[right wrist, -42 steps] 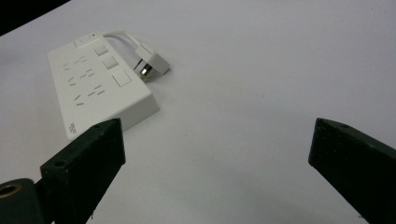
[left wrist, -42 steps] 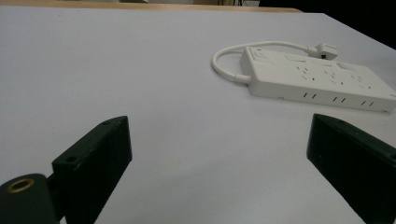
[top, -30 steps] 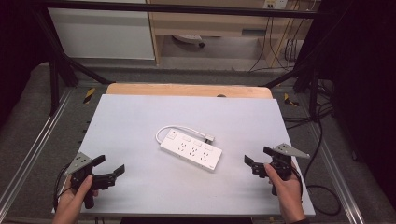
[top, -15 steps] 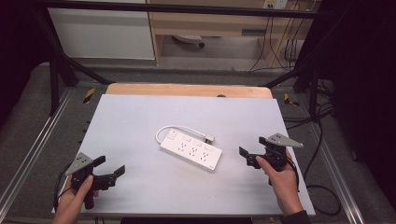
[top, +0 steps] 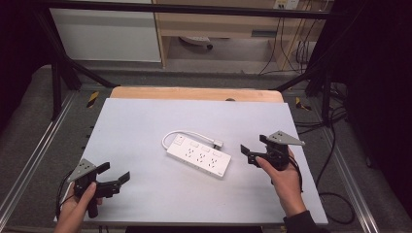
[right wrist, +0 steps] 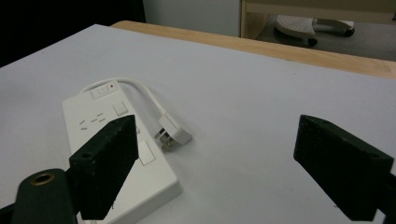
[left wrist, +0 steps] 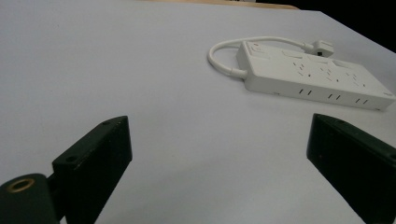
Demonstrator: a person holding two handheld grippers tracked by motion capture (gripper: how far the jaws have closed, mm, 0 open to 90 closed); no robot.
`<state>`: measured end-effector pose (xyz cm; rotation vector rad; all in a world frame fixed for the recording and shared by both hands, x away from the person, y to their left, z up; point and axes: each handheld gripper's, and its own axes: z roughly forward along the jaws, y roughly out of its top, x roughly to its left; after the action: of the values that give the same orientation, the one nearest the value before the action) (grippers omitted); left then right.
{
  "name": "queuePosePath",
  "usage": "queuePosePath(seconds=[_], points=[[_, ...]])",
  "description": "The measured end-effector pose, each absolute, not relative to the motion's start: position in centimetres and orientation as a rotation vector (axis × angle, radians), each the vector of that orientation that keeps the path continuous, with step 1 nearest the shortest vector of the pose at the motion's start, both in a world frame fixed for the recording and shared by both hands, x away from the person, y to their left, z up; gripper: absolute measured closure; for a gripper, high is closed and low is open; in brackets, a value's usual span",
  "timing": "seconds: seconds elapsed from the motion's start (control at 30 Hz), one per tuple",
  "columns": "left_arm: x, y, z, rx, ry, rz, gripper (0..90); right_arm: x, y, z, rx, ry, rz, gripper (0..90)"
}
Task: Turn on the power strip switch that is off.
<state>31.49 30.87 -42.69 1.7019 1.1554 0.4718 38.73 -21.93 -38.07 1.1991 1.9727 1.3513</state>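
White table surface (top: 145,121) is occupied at its centre by the power strip (top: 199,156), its short cord (top: 187,135) looped behind, plug (top: 217,143) beside it. Right gripper (top: 252,149) is held near the strip's end, its jaws wide and just narrowing on nothing; left gripper (top: 112,175) is spread, well apart. Rigid, light, smooth casing is judged best gripped across its narrow sides; the stiff cord may spring.

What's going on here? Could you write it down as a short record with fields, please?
Surface: white table
Main thing: white power strip, lying flat mid-table
Its cord: short, looped, plug resting on the table beside the strip
Left gripper: near the table's front left corner, jaws open, nothing between them
Right gripper: just right of the strip, jaws wide and just been closing a little, nothing between them
Contact: neither gripper touches the strip
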Motion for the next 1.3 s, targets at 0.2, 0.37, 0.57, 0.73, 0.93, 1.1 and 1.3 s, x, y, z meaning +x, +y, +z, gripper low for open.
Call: queuePosePath(seconds=[0.2,0.37,0.57,0.73,0.93,1.1,1.3], points=[[31.5,30.8,-42.7,1.706,1.159,0.47,6.7,39.5,-21.0,-37.6,1.19,1.983,1.365,19.9],[31.5,30.8,-42.8,1.708,1.16,0.468,6.7,39.9,-20.4,-37.5,1.178,1.984,1.372,26.9],[31.5,30.9,-42.9,1.704,1.172,0.455,7.1,40.6,-19.2,-37.7,1.155,1.99,1.374,41.4],[31.5,30.8,-42.9,1.716,1.171,0.466,7.0,40.9,-18.7,-38.0,1.145,1.995,1.38,48.6],[31.5,30.7,-42.9,1.73,1.164,0.478,7.1,41.1,-18.4,-38.2,1.128,1.992,1.384,55.7],[31.6,30.7,-43.0,1.739,1.165,0.481,7.0,41.3,-18.1,-38.4,1.121,1.984,1.386,59.5],[31.5,30.6,-43.0,1.749,1.158,0.488,7.1,41.6,-17.5,-38.7,1.111,1.988,1.4,65.9]])
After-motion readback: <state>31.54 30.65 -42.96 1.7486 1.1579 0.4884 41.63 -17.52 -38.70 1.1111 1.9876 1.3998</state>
